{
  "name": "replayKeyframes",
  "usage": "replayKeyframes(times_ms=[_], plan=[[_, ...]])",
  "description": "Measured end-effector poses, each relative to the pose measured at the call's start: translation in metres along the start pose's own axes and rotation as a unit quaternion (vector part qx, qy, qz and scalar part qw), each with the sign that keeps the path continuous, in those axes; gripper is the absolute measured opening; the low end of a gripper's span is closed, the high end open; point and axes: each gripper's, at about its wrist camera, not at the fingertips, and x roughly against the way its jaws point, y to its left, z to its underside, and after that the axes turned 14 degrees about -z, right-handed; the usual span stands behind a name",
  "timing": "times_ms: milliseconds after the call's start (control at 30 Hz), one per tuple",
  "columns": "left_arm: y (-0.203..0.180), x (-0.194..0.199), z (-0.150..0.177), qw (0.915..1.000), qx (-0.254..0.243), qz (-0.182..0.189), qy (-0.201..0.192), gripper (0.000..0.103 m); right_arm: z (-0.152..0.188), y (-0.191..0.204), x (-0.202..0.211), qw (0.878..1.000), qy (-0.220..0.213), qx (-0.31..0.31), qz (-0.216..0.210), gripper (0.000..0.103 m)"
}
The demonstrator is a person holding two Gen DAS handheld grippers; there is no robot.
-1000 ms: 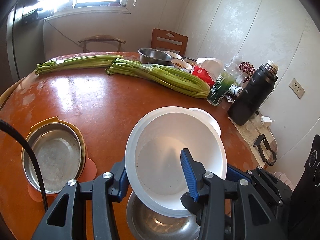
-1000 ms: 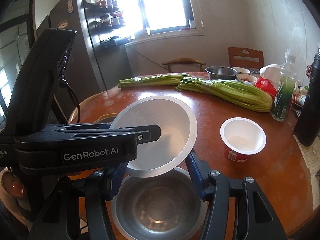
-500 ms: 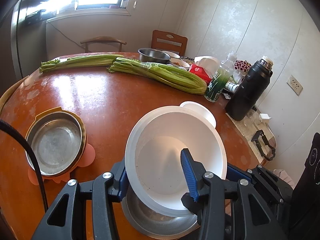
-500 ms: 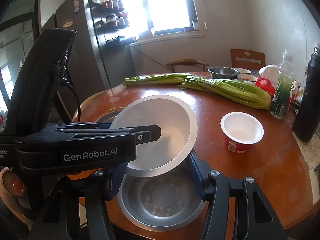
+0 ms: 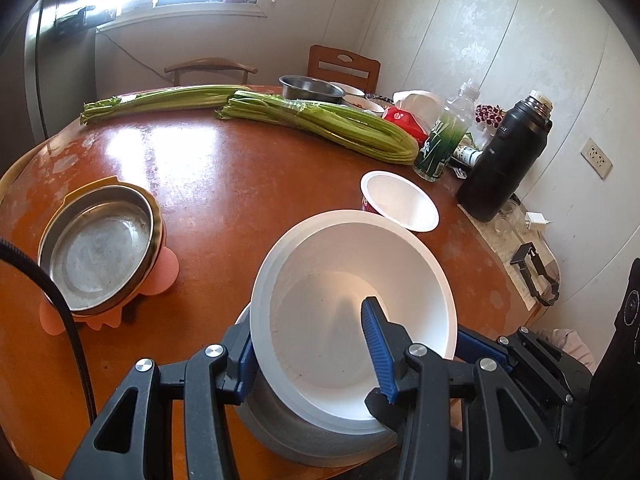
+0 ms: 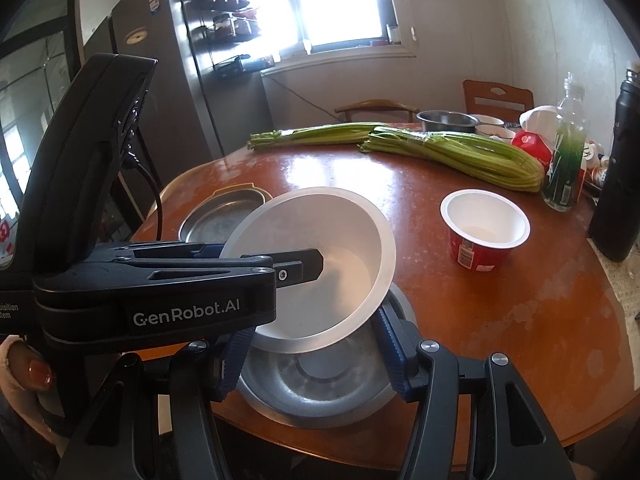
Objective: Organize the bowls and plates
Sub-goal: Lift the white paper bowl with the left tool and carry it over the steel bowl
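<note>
both grippers tilt downward, left gripper (image 5: 308, 354) and right gripper (image 6: 314, 350) jaws clamped.

steel bowl (image 5: 304, 440) half under white bowl (image 5: 344, 300)

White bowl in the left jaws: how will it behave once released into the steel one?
The white bowl looks thin-walled and light, likely plastic, so it may flex under the rim pinch. It sits tilted over the steel bowl; released so, it could rock or slide before settling. Its smooth surface looks slippery.
</note>
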Motion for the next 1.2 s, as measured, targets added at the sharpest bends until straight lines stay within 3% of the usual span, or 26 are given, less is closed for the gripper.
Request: replayKeyframes(times_ms=[1200], plan=[[-0.009, -0.036, 0.025, 0.998, -0.013, -0.052, 0.034, 0.047, 0.023, -0.013, -0.024, 0.999, 0.05, -0.009, -0.006, 0.06]])
